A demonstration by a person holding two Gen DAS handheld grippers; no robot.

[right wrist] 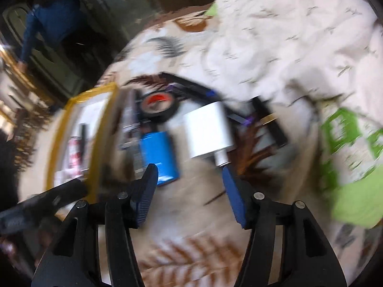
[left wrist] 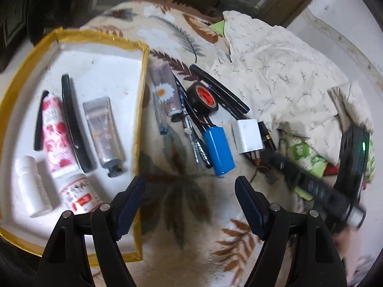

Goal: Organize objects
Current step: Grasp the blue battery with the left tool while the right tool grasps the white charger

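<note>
A white tray with a gold rim (left wrist: 143,76) lies at the left on the bed. It holds a red-flowered tube (left wrist: 56,131), a grey tube (left wrist: 104,129), a black comb (left wrist: 73,122) and two white bottles. Beside it on the leaf-print blanket lie a daisy tube (left wrist: 165,91), black tape roll (left wrist: 203,98), blue battery pack (left wrist: 217,150), white charger (left wrist: 247,136) and pens. My left gripper (left wrist: 190,184) is open and empty above the blanket, near the tray's right rim. My right gripper (right wrist: 189,174) is open and empty, just before the blue battery pack (right wrist: 158,155) and white charger (right wrist: 208,129).
A crumpled cream sheet (left wrist: 275,55) covers the right side, with green-patterned cloth (right wrist: 347,143) below it. The right gripper's body (left wrist: 330,186) shows at the right in the left wrist view. A person in blue (right wrist: 47,24) stands by dark cabinets behind the bed.
</note>
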